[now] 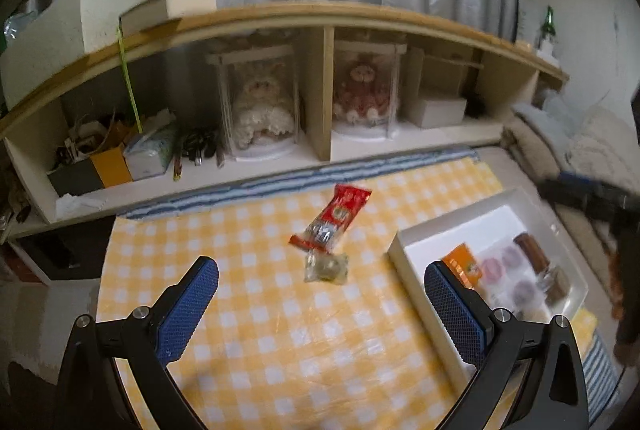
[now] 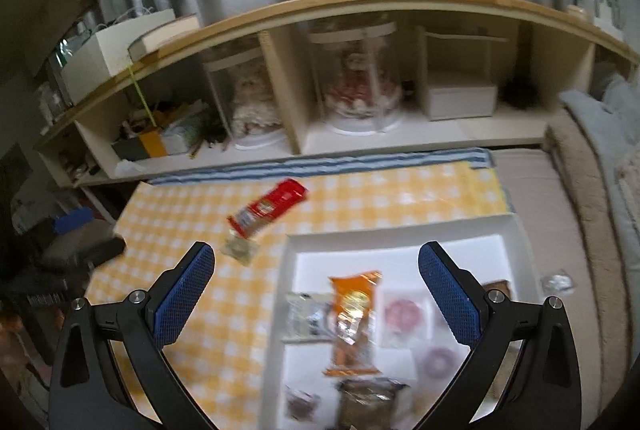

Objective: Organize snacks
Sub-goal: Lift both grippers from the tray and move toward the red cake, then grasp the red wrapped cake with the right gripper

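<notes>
Both my grippers wide open, fingers hold nothing. Left gripper (image 1: 320, 314) hangs over yellow checked tabletop (image 1: 248, 342). Red snack pack (image 1: 332, 220) and small clear pack (image 1: 326, 268) lie there, touching, outside white box (image 1: 412, 270). Right gripper (image 2: 316, 296) over box, other snacks inside. I think next: left goes down, grabs clear pack, carries it to box.

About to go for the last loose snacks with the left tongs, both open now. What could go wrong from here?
1. The red packet overlaps the small clear packet; closing the left tongs on one may drag or flick the other.
2. The white tray already looks crowded; the orange packet lies across other snacks, so another drop could pile up or slide.
3. The right tongs hover over the tray and may block the approach.
</notes>
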Motion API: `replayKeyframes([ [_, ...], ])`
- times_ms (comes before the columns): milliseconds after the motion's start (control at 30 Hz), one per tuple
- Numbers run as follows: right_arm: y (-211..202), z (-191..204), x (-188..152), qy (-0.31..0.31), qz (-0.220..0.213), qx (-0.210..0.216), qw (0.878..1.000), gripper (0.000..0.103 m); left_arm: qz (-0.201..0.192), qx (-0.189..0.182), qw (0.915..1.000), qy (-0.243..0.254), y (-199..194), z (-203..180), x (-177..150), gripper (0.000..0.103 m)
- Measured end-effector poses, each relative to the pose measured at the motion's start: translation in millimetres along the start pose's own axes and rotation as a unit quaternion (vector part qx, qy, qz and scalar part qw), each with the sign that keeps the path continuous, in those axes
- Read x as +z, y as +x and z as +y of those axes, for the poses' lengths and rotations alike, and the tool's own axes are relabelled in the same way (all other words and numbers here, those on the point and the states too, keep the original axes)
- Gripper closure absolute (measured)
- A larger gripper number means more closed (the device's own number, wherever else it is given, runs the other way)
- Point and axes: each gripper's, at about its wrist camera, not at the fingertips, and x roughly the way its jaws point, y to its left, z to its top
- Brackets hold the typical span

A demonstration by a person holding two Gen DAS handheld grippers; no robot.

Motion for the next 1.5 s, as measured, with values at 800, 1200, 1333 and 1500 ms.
replayKeyframes([
  [800,147,21,33,0.044,0.062,0.031,0.997,0.000,0.086,0.028,0.9945,-0.052,212,4,5,0.000],
  [1200,172,24,40,0.011,0.088,0.010,0.996,0.000,0.124,0.106,0.9863,-0.022,274,13,10,0.000],
  [1333,191,30,41,0.013,0.115,0.020,0.993,0.000,0.136,0.113,0.9841,0.000,268,20,-3,0.000],
  [1500,216,41,40,0.044,0.143,0.039,0.988,0.000,0.148,0.116,0.9818,0.031,260,30,-22,0.000],
])
